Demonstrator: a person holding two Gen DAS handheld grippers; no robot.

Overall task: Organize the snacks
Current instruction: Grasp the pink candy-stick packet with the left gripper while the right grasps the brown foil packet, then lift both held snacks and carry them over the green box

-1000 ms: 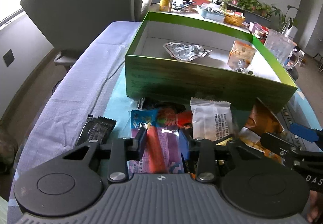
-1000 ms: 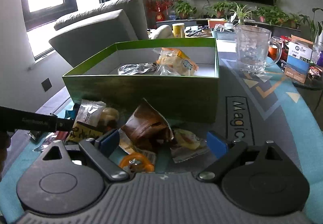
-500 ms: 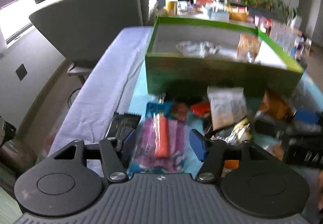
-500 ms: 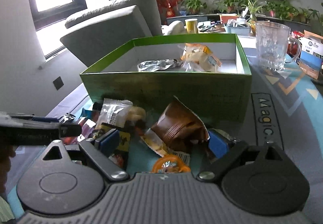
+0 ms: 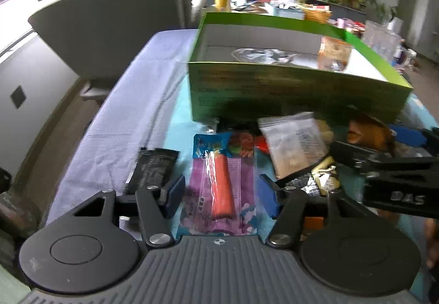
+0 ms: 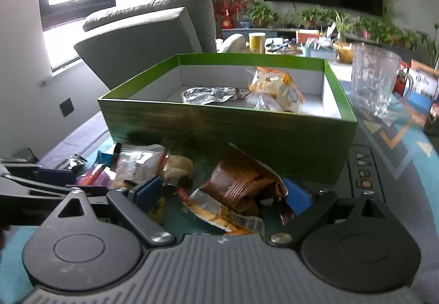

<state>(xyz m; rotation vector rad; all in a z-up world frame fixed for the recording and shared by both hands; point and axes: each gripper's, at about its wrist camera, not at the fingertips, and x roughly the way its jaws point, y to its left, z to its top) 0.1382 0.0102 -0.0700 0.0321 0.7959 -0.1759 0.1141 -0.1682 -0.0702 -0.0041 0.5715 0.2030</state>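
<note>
My left gripper [image 5: 221,193] is open over a purple packet with an orange stick [image 5: 222,166] that lies flat on the table; both blue pads stand just off its edges. A crumpled brown snack packet [image 6: 241,188] lies between the fingers of my right gripper [image 6: 222,194], which is open; the left pad is well clear of it. The green box [image 5: 288,90] stands behind the pile. It holds a silver packet [image 6: 208,95] and an orange-and-clear packet [image 6: 277,87]. A white packet [image 5: 293,145] and a black packet [image 5: 153,166] lie among the loose snacks.
A glass mug [image 6: 374,79] stands right of the box on the patterned mat. A grey armchair [image 5: 109,24] is beyond the table's left edge. Plants and clutter fill the far side. My right gripper's arm [image 5: 384,164] crosses the lower right of the left wrist view.
The left jaws have widened away from the orange-stick packet. The right gripper has come forward, so the brown packet now lies between its fingers.
</note>
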